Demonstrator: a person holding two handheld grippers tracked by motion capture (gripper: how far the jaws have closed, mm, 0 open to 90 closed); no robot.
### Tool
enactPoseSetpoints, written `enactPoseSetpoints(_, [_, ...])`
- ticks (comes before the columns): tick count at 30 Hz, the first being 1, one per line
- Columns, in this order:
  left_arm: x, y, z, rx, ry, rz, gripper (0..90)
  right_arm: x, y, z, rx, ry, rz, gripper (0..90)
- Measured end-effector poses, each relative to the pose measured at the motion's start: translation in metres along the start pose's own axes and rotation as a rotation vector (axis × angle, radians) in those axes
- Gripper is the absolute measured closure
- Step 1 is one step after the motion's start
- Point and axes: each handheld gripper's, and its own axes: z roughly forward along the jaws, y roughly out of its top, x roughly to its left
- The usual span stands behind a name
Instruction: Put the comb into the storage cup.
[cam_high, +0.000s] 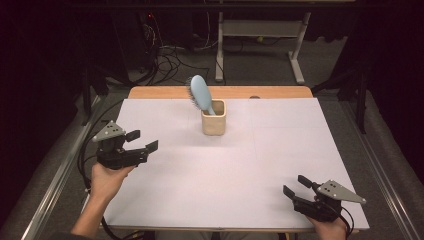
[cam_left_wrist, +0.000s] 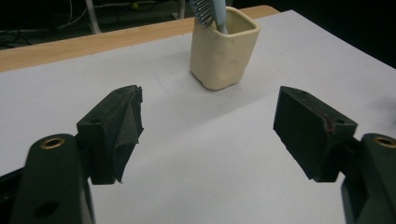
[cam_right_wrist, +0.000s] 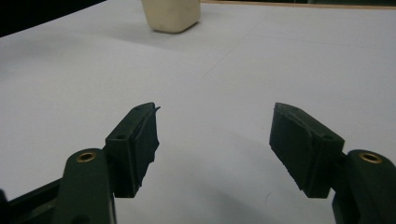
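Brush: a light blue hairbrush (cam_high: 201, 93) stands handle-down in the cup, its head leaning toward 11 o'clock above the rim.
Cup: a cream cup (cam_high: 213, 119) sits on the white table (cam_high: 280, 150) toward 12 o'clock, just short of the wooden edge.
Left gripper: the left gripper (cam_high: 142, 140) is at 9 o'clock, jaws released with nothing between them, pointing toward the cup and well apart from it.
Right gripper: the right gripper (cam_high: 296, 186) is at 5 o'clock by the near edge, jaws spread wide over bare table.
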Motion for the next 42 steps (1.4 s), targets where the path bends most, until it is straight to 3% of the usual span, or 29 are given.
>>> enactPoseSetpoints(26, [0.007, -0.028, -0.027, -0.048, 0.008, -0.038, 24.4, 0.0, 0.0, 0.0, 0.003, -0.001, 0.0, 33.0])
enactPoseSetpoints(42, [0.006, -0.043, -0.031, -0.043, 0.006, -0.05, 24.3, 0.0, 0.0, 0.0, 0.002, -0.001, 0.001, 32.9])
